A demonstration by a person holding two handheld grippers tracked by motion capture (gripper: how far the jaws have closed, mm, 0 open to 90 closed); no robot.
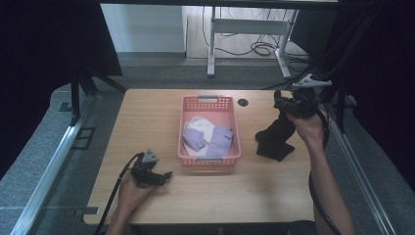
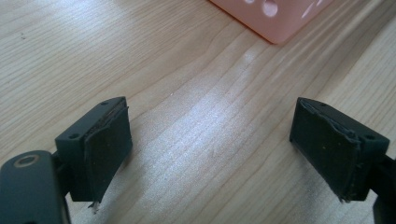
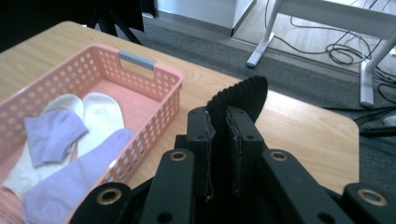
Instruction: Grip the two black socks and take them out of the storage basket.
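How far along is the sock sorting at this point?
Done: white socks and purple socks lie in the pink basket. In hand: the right hand-held gripper is shut on a black sock, its lower end on the table. Left: basketing it. The left hand-held gripper is open, idle.

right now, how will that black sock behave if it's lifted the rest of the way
Probably floppy: the black sock droops from the right hand-held gripper, its lower end crumpled on the table. Likely light, since a pinch at its ribbed cuff holds it. It may swing.
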